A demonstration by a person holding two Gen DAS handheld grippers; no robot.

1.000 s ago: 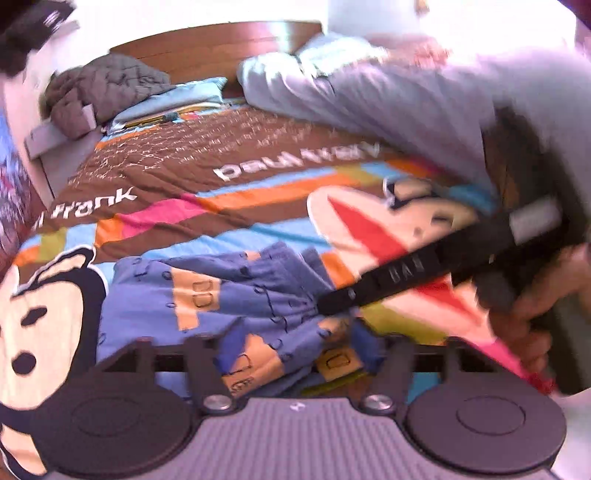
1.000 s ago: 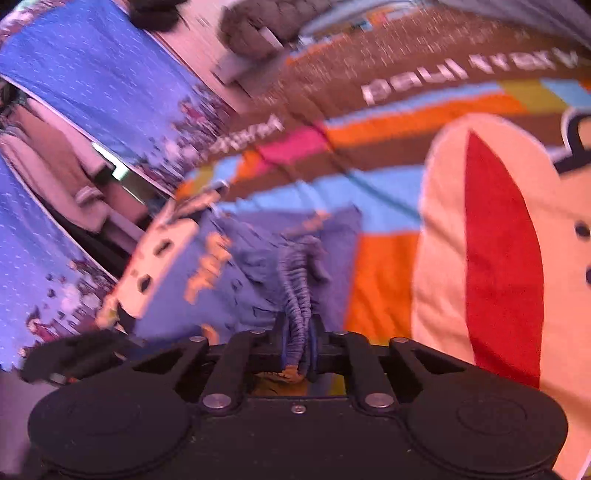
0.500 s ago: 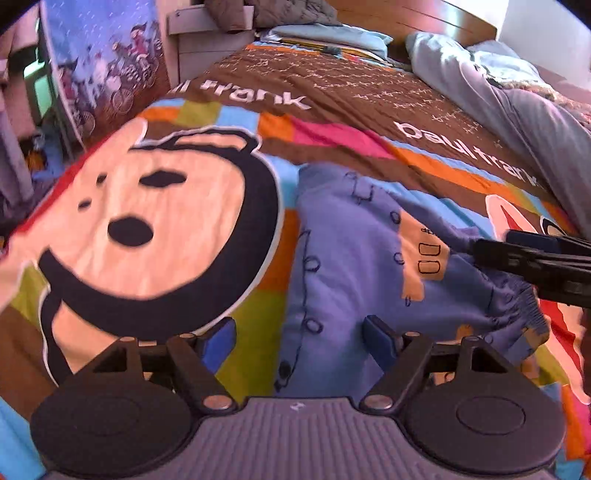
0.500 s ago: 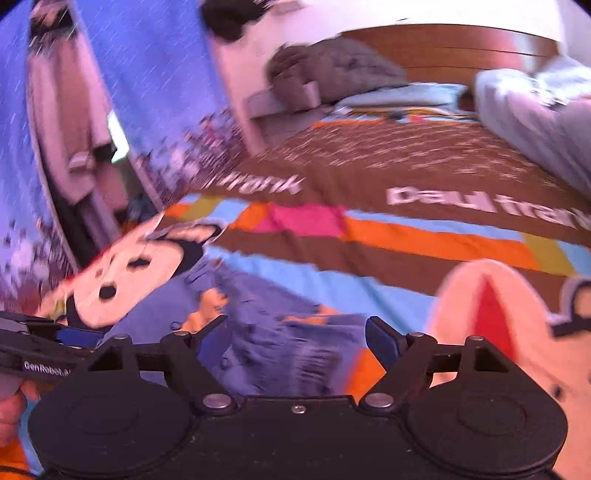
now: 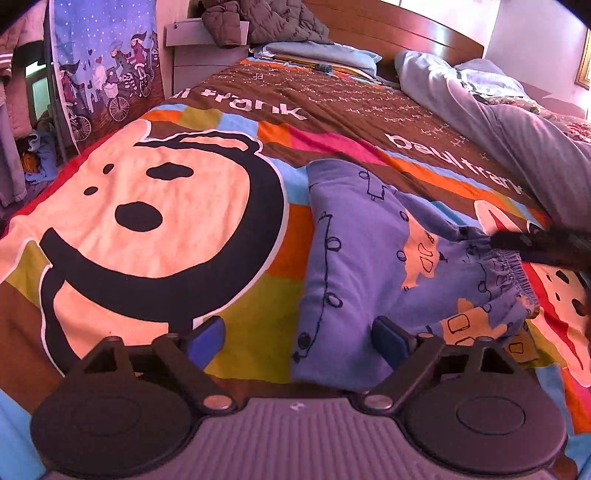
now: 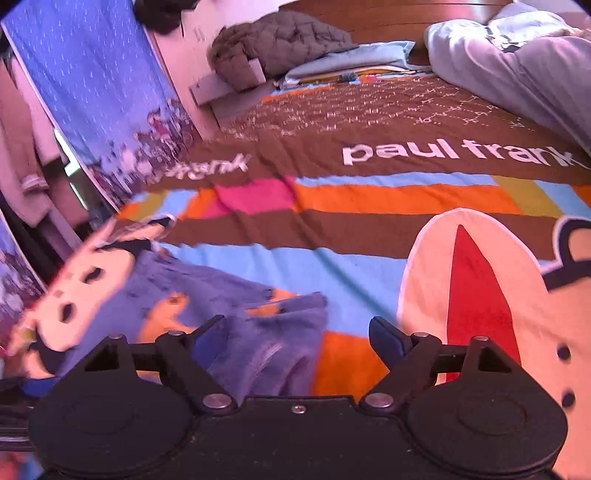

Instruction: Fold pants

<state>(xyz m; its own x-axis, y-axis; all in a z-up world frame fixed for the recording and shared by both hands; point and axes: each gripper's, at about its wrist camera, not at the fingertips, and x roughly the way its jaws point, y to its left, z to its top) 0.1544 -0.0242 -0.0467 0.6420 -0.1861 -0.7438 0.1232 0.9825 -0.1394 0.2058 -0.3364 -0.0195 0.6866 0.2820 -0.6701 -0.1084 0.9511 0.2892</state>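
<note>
Now, scene: bedroom, big bed w/ a cartoon-print bedspread (image 5: 155,206), brown band w/ white lettering across it.
Pants: blue kids' pants (image 5: 369,266) w/ orange patches and black doodle print, lying on the bedspread, roughly folded into a compact shape; elastic waistband bunched at the right end in the left wrist view.
Pants, right wrist view: same pants (image 6: 258,332) at lower left of frame, blurred, top layer rumpled.
Left gripper: left gripper (image 5: 297,338) jaws spread wide, have just been opening further; near edge of the pants lies between the blue pads, but pads don't press on the cloth, nothing gripped.
Left pads: left one sits over bare bedspread, right one over the pants.
Right gripper: right gripper (image 6: 297,338) also wide apart, jaws have just been opening; a fold of the pants sits by its left pad, right pad over an orange patch of the bedspread; no grip on anything.
Right gripper seen from left cam: black fingers (image 5: 543,247) reach in from the right edge, tip at the waistband area; touching or not, can't tell.
Head of bed: wooden headboard (image 5: 388,33), pale blue pillow (image 5: 325,51), grey quilted jacket (image 5: 266,18) heaped beside it.
Right side of bed: rumpled lilac-grey duvet (image 5: 509,136).
Left of bed: blue curtain (image 5: 107,59) w/ bicycle print.
</note>
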